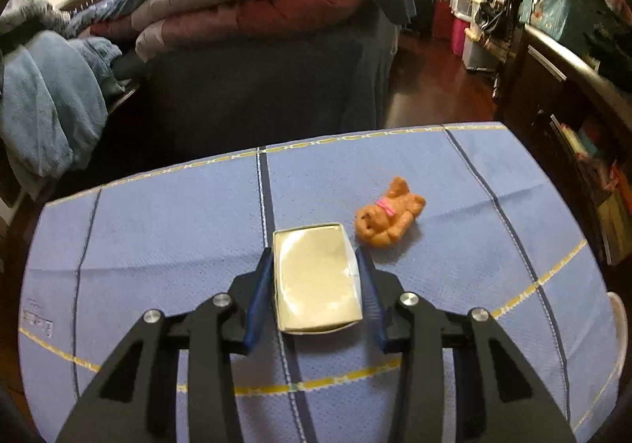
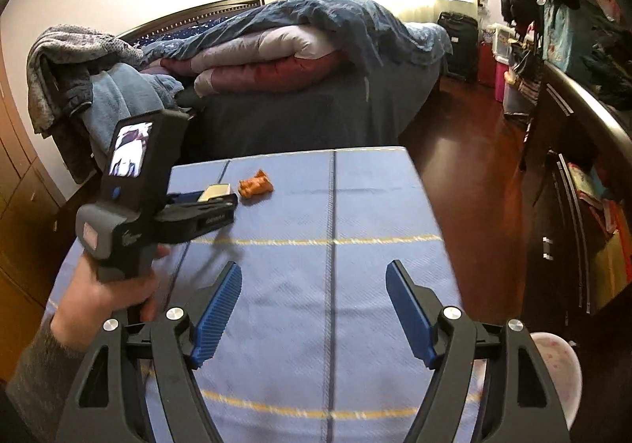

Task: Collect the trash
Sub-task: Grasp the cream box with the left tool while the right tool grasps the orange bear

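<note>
My left gripper [image 1: 316, 257] is shut on a small white carton [image 1: 316, 277], its blue pads pressing both sides, just above the blue tablecloth [image 1: 158, 245]. The carton also shows in the right wrist view [image 2: 216, 192], held in the left gripper [image 2: 221, 198]. An orange toy dog [image 1: 389, 213] with a pink collar lies on the cloth just right of the carton; it also shows in the right wrist view [image 2: 256, 184]. My right gripper [image 2: 314, 273] is open and empty over the near part of the cloth [image 2: 355, 206].
A bed [image 2: 296, 48] with piled quilts stands beyond the table. A pale pink bin [image 2: 561, 372] sits by the table's right front corner. Dark shelves [image 2: 572, 166] line the right side, with wood floor [image 2: 474, 150] between.
</note>
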Demonstrator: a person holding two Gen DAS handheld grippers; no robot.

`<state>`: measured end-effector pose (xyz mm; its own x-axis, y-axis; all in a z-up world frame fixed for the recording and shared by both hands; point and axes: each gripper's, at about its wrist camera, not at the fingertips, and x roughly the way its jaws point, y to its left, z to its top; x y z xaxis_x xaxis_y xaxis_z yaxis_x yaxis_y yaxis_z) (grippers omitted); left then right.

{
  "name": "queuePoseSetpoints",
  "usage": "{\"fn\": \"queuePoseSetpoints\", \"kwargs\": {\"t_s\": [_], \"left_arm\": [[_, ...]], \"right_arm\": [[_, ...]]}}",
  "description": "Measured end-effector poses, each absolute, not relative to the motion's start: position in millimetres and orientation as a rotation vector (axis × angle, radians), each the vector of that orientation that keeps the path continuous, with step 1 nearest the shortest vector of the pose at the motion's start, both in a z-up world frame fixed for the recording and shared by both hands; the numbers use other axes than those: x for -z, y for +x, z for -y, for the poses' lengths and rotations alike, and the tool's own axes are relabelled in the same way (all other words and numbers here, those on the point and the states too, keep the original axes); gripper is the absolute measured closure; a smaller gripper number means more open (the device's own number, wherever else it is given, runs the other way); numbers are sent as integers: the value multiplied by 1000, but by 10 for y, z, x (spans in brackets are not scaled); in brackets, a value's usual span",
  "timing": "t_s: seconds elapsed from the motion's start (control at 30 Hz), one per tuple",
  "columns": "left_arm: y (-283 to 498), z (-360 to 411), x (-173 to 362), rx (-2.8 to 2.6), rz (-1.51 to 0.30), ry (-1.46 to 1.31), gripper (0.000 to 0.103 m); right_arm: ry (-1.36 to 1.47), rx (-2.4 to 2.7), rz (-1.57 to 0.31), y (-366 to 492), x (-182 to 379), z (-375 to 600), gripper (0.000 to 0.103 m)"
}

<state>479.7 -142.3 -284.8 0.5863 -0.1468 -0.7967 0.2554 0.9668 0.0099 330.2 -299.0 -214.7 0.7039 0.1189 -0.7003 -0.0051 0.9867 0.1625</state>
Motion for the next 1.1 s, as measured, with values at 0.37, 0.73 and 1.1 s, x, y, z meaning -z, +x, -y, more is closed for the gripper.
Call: {"fn": "queuePoseSetpoints", "kwargs": {"t_s": [0.37,0.73,1.1], "left_arm": [[4585,605,2704,129,-880,19,61],[4561,316,2608,105,-861,9,61],[4546,336,2616,115,-863,-16,61]], "right_arm": [[126,-125,-865,4220,2460,2469,28],[84,-130,-962,4984,2786,2152,30],[-20,-96,-951,4875,2771,2050,59]]}}
